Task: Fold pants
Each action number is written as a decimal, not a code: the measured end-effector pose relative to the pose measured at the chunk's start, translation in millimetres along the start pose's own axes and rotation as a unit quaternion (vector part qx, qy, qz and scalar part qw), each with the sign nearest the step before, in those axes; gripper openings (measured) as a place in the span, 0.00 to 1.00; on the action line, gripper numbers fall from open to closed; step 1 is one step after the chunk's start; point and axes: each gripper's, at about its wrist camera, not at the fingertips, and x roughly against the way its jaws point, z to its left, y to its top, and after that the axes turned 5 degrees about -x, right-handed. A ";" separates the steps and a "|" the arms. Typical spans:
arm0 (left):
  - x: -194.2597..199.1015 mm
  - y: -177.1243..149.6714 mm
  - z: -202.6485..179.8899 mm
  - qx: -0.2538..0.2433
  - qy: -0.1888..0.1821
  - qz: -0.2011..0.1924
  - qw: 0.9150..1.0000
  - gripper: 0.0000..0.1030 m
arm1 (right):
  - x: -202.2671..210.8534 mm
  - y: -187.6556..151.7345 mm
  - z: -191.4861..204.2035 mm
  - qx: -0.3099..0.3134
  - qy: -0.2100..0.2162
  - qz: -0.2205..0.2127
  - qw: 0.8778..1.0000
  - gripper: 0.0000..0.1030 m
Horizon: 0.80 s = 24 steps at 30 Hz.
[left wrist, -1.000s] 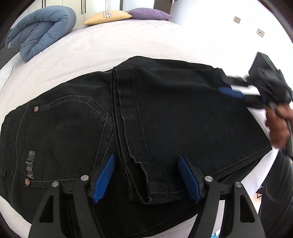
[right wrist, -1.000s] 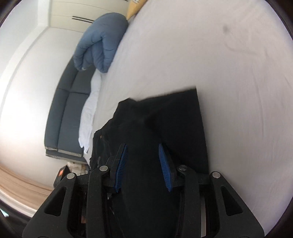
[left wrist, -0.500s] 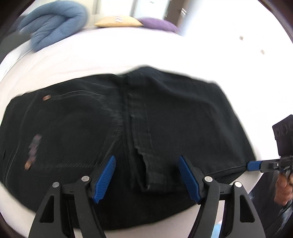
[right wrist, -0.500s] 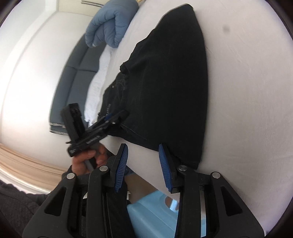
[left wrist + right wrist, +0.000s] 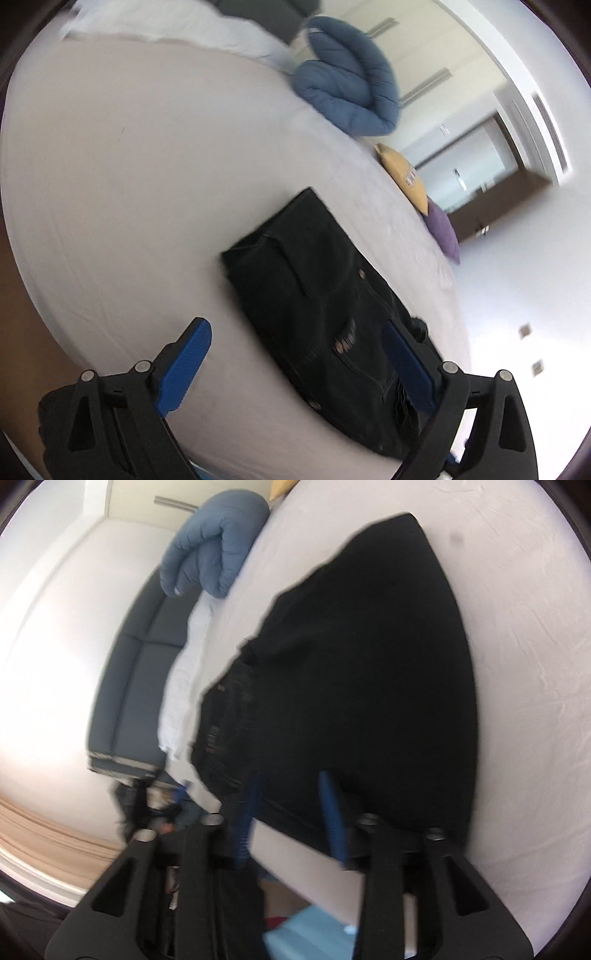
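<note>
White bedsheet (image 5: 110,184) carried black jeans (image 5: 325,314) folded compactly near its front edge, seemingly nearly finished, while left gripper (image 5: 295,369) gaped wide and right gripper (image 5: 291,812) stood narrowly parted, both empty.

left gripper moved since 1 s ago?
Yes. The left gripper has swung off the black pants toward their edge; the blue duvet went from upper left to upper centre-right of its view.

No legible text. Pale lettering on the black pants (image 5: 343,341) near the bed's (image 5: 147,221) front edge is blurred, unreadable.
</note>
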 end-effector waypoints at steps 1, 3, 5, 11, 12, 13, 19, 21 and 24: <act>-6.5 5.8 10.2 0.021 -0.011 0.009 1.000 0.92 | 1.7 0.3 2.7 -0.008 0.017 -0.011 1.000 0.64; -15.8 12.1 21.5 0.048 -0.039 0.014 0.998 0.92 | 6.1 -0.6 10.3 -0.023 0.050 -0.031 0.998 0.66; -27.6 15.5 27.6 0.075 -0.060 0.017 0.995 0.93 | 5.2 -1.5 15.1 -0.035 0.076 -0.036 0.996 0.66; -43.5 20.3 22.9 0.101 -0.082 0.021 0.991 0.93 | -1.9 -4.3 19.0 -0.059 0.097 -0.033 0.993 0.66; -48.5 21.6 25.1 0.108 -0.086 0.026 0.990 0.81 | -0.1 -3.2 19.7 -0.059 0.101 -0.034 0.992 0.66; -55.7 21.5 26.0 0.118 -0.082 0.035 0.989 0.65 | -2.8 0.3 26.5 -0.059 0.105 -0.035 0.992 0.66; -72.9 19.2 38.1 0.166 -0.108 0.048 0.979 0.21 | -38.4 30.5 71.3 -0.035 0.090 -0.009 0.995 0.66; -72.2 20.6 35.8 0.160 -0.108 0.045 0.980 0.19 | -59.3 41.4 85.4 -0.022 0.072 0.014 0.997 0.66; -67.6 23.2 29.5 0.146 -0.106 0.038 0.983 0.18 | -91.3 52.3 102.7 0.006 0.053 0.046 0.998 0.66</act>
